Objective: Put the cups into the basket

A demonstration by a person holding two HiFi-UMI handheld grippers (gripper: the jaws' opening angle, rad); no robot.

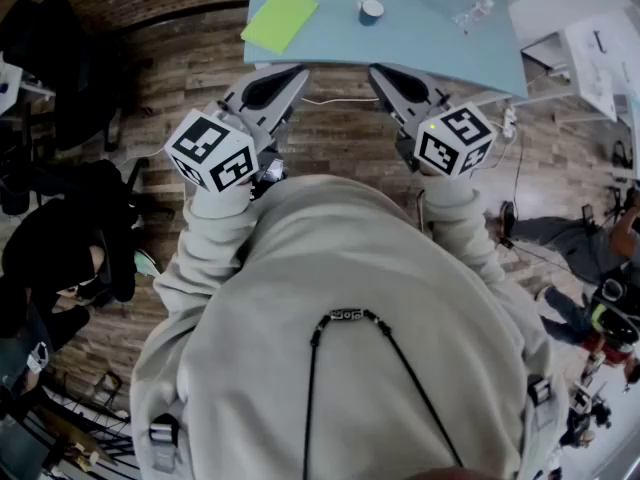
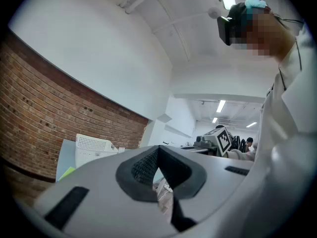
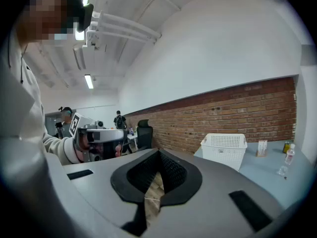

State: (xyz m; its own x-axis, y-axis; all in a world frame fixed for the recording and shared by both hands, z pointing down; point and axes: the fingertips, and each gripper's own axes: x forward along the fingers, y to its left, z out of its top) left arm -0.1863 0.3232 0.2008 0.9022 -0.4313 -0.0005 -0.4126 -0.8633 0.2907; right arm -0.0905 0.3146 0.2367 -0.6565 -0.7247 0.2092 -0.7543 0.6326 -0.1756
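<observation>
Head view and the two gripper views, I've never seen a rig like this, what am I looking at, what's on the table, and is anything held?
No robot here: a person in a light sweatshirt holds a two-jaw tool in each hand, the left gripper and the right gripper; the marker cubes belong to them. The head view looks down from the person's head; each gripper view looks along its own jaws. On the blue table lie a white basket, a green sheet, a clear bottle and a small round thing, perhaps a cup. Both grippers are shut and empty.
</observation>
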